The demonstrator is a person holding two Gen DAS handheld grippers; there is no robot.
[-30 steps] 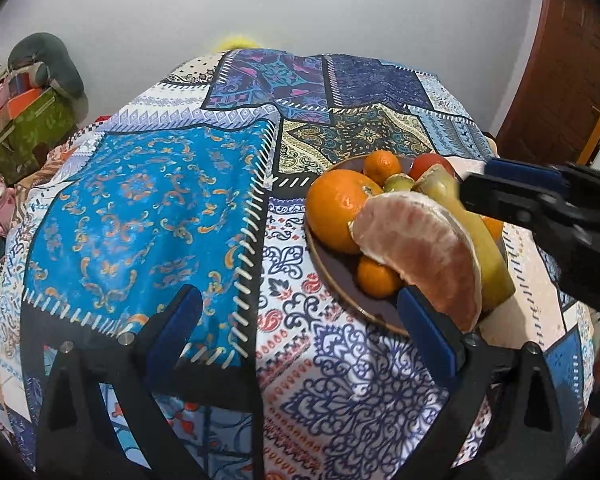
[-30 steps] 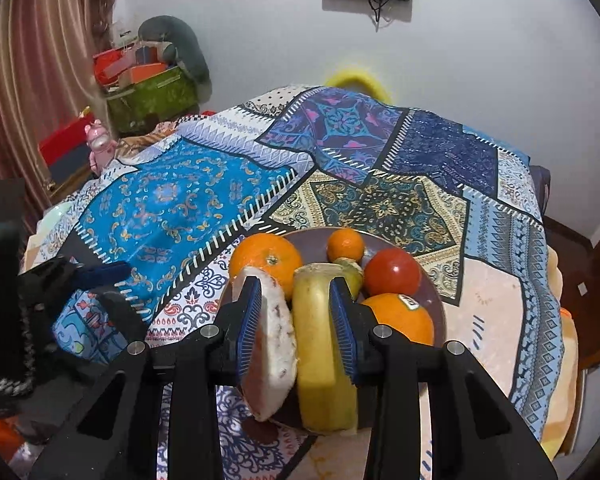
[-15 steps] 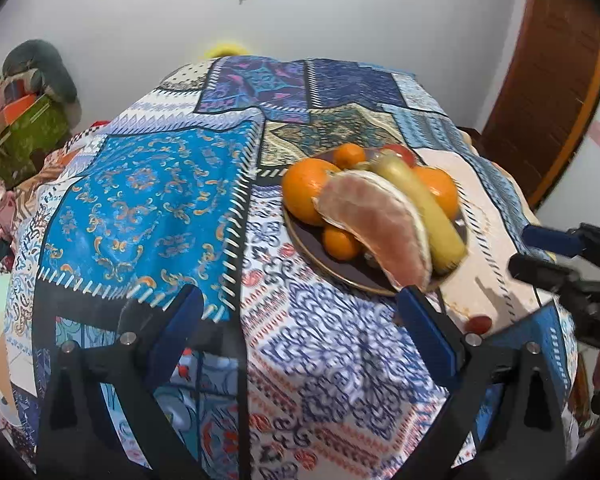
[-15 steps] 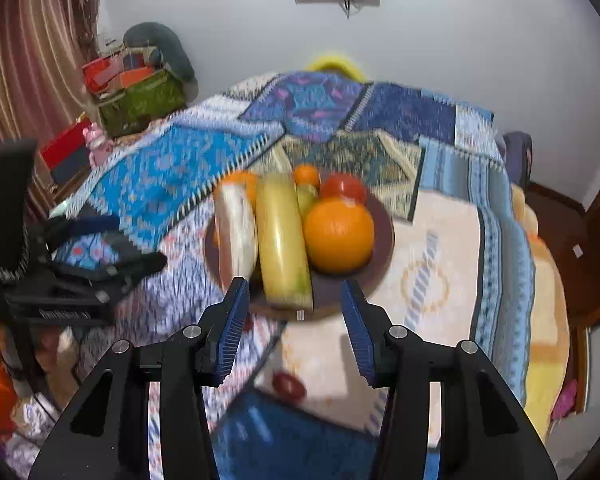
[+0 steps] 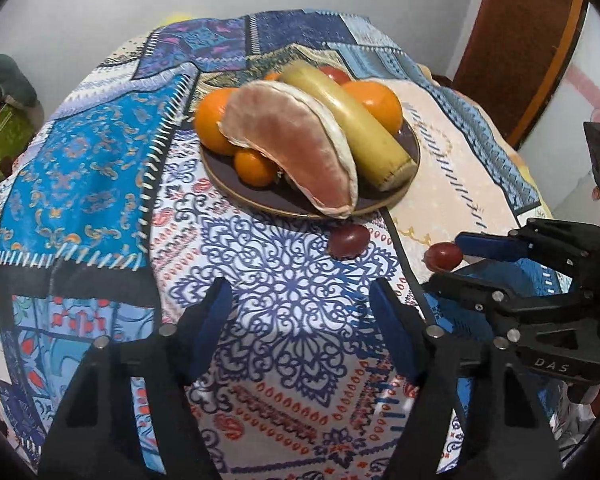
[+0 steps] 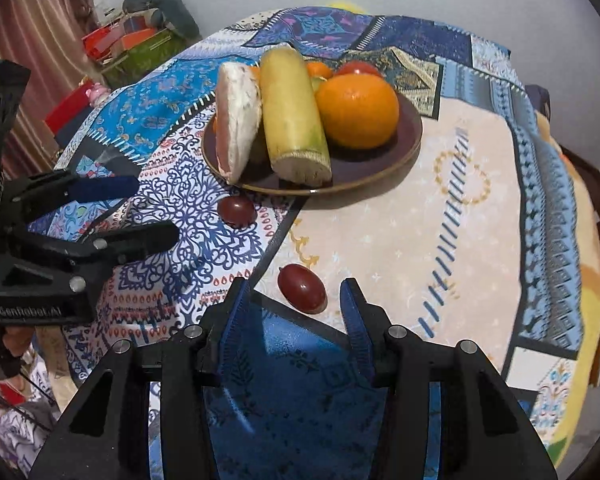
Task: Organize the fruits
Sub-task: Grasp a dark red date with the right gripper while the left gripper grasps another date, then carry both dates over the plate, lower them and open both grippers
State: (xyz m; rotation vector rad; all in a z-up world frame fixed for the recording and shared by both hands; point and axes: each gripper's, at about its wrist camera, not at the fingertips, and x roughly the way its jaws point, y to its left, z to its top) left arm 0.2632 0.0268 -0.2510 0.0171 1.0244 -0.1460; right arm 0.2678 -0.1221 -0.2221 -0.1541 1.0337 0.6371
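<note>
A dark brown plate (image 5: 410, 160) (image 6: 414, 136) holds a pomelo wedge (image 5: 300, 148) (image 6: 236, 120), a banana (image 5: 360, 128) (image 6: 292, 112), oranges (image 6: 356, 110) and a tomato (image 6: 358, 68). Two red grapes lie on the cloth in front of the plate: one close to its rim (image 5: 349, 240) (image 6: 237, 210), one nearer (image 5: 443, 257) (image 6: 302, 288). My right gripper (image 6: 296, 300) is open, its fingers either side of the nearer grape without touching it. My left gripper (image 5: 300, 300) is open and empty, short of the grape by the rim.
The table wears a patterned patchwork cloth (image 5: 100, 168) (image 6: 460, 220) that drops off at the edges. Boxes and a grey stuffed toy (image 6: 156, 4) sit by the wall at the left. A wooden door (image 5: 520, 40) stands at the right.
Both grippers have pulled back from the plate toward the table's near edge. My right gripper let go of the banana and opened; it now straddles a grape. The left jaws have narrowed.
</note>
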